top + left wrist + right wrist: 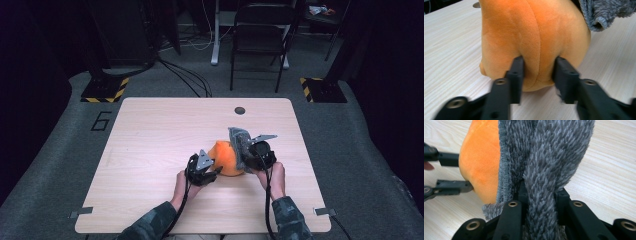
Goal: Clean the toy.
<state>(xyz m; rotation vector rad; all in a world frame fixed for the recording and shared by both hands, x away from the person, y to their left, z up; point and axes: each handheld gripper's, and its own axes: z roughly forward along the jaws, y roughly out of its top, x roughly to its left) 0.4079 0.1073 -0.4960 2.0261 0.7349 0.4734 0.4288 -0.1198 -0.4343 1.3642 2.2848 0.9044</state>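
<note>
I have an orange plush toy [227, 158] resting near the middle of the desk [150, 140], a little toward my side, with a grey fuzzy fabric piece [241, 141] wrapped against its right flank. My left hand-held gripper [206, 169] is closed partway on the orange body: in the left gripper view its two jaws pinch a ridge of plush along a seam, and the fabric dimples inward where they bite. My right hand-held gripper [250, 155] has its jaws closed on a fold of the grey fabric, which bunches up between them in the right gripper view.

I judge both things to be light and very soft. The plush gives under the jaws, so a shallow pinch could slip off the velvety nap; a deeper bite around a seam or bulge should hold better. The grey piece is limp and shaggy, with a stitched edge beside the orange; it looks likely to stretch and drag rather than lift cleanly. Taking it near that hemmed edge seems the firmest hold. Nothing here looks fragile, so squeezing hard seems safe.
</note>
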